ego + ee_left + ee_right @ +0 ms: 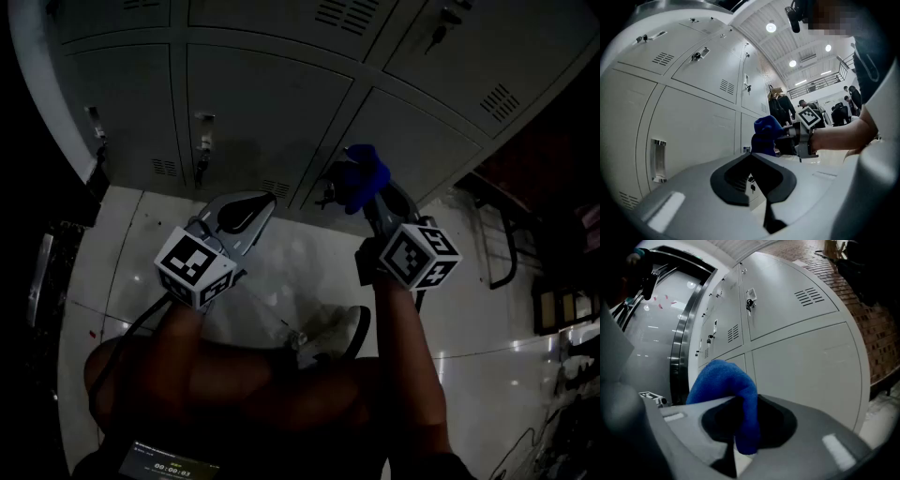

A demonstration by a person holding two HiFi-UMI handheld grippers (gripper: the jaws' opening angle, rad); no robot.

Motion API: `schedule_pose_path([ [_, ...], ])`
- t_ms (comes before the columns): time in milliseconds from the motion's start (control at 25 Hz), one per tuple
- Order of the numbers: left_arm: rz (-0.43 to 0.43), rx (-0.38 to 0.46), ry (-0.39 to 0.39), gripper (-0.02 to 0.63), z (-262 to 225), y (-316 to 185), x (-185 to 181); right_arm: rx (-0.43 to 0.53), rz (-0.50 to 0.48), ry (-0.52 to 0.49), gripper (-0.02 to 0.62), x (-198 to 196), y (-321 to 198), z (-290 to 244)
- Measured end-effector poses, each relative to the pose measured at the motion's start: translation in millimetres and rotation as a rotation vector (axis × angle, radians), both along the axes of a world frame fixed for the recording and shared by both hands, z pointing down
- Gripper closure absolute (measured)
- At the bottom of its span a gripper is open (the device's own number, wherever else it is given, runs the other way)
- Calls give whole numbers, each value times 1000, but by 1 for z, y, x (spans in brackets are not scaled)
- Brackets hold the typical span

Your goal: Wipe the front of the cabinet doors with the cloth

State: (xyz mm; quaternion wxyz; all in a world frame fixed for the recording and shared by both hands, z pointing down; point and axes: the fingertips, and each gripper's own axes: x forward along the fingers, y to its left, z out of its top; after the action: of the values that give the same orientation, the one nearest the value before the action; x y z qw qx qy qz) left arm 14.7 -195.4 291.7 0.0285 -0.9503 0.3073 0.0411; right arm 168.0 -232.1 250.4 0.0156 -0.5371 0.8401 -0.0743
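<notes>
Grey metal cabinet doors (262,103) fill the top of the dim head view. My right gripper (364,199) is shut on a blue cloth (364,172), which bunches out past its tips close to a lower door; I cannot tell whether it touches. In the right gripper view the cloth (723,380) folds over the jaws of the right gripper (740,401), with a door panel (801,357) just behind. My left gripper (268,199) is shut and empty, to the left of the cloth. The left gripper view shows its joined tips (751,155), the cloth (764,133) and a door (693,126).
Glossy white floor tiles (291,272) lie below the cabinets. Keys hang in a lock (202,164), and a recessed handle (657,159) sits on a lower door. A black metal frame (502,244) stands at the right. Several people (843,110) stand far off. A brick wall (876,333) borders the cabinets.
</notes>
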Motion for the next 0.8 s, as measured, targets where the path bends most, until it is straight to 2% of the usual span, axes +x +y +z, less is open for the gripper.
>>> schedule_pose_path([
  [480,-10,-13,23,601,-4,-2,-6,37,27,-11,526,-4,-63,-56],
  [800,-9,-19,22,600,-1,-3,-6,45,61,9,526,15,-66,-58],
])
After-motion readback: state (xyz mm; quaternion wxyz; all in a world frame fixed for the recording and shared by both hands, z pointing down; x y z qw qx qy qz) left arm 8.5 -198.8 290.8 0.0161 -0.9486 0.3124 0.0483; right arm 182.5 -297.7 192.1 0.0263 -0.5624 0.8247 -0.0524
